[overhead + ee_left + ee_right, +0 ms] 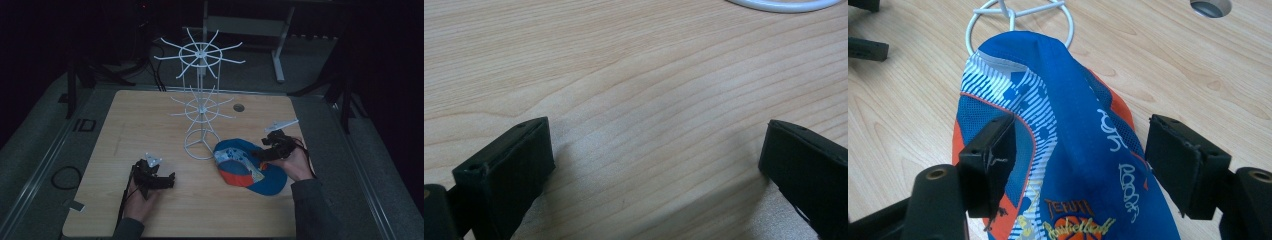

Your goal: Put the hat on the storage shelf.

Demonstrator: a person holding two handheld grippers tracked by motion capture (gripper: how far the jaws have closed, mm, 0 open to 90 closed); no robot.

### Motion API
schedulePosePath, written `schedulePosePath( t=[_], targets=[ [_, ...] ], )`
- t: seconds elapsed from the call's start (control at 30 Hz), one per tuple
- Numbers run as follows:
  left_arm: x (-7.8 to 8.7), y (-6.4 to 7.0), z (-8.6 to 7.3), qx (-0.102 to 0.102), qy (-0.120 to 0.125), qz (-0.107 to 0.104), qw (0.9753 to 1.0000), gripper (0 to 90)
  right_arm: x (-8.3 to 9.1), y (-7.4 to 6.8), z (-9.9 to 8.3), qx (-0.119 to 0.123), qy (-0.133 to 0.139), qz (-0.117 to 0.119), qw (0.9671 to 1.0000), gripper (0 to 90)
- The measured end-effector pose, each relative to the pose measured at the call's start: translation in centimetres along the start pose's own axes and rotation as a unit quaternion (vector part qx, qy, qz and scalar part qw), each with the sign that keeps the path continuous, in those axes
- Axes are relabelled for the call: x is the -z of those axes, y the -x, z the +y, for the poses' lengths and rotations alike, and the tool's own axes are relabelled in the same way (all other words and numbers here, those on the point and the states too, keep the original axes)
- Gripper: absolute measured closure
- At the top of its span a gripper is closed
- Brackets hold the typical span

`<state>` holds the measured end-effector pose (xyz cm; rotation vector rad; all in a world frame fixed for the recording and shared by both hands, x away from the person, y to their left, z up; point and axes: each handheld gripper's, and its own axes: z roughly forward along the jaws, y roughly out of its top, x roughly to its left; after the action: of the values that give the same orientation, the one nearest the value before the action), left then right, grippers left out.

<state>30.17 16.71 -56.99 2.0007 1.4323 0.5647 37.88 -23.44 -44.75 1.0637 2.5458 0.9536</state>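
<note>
Nearest the person, the left gripper (161,178) rests low over bare wood with its jaws spread wide and nothing between them — probably parked there to leave the work to the other hand. Its blocky black jaws look matt and hard-edged in the left gripper view. The table (634,75) beneath is pale laminate with a printed wood grain, smooth and flat.

A little farther in, the right gripper (1078,160) straddles the cap (1068,125), jaws apart on either side of the fabric and not yet pinching it, as far as can be judged. That placement suggests it is lining up a grasp. The cap lies on the table at the right, soft and crumpled — blue cloth with white stripes, orange panels and printed lettering.

Beyond it stands the white wire display rack (201,100), its round base ring just beside the cap and thin hooked spokes radiating in two tiers — likely the place a cap would hang.
</note>
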Motion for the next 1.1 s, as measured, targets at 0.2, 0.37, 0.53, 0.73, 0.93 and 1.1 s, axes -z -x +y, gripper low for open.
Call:
schedulePosePath(
  t=[0.2, 0.37, 0.53, 0.73, 0.93, 1.1],
  targets=[
    [0.0, 0.0, 0.0, -0.001, -0.001, -0.001, 1.0, 1.4, -0.9, 0.0, 0.7, 0.01, -0.009, 0.002, 0.9999, 28.0],
    [0.0, 0.0, 0.0, -0.002, -0.002, -0.001, 1.0, 1.4, -1.6, 0.1, 1.1, 0.013, -0.018, 0.004, 0.9998, 28.0],
    [0.0, 0.0, 0.0, -0.001, -0.001, -0.001, 1.0, 1.4, -2.6, 0.3, 1.4, 0.017, -0.033, 0.004, 0.9993, 28.0],
    [0.0, 0.1, 0.0, -0.001, 0.0, -0.001, 1.0, 1.4, -3.4, 0.6, 1.5, 0.015, -0.043, 0.007, 0.9989, 28.2],
    [0.0, 0.1, 0.0, -0.001, 0.0, -0.002, 1.0, 1.4, -4.3, 0.8, 1.6, 0.019, -0.06, 0.009, 0.9979, 28.1],
    [0.0, 0.1, 0.0, -0.001, 0.0, -0.002, 1.0, 1.4, -4.8, 0.9, 1.8, 0.02, -0.068, 0.011, 0.9974, 28.1]
  ],
)
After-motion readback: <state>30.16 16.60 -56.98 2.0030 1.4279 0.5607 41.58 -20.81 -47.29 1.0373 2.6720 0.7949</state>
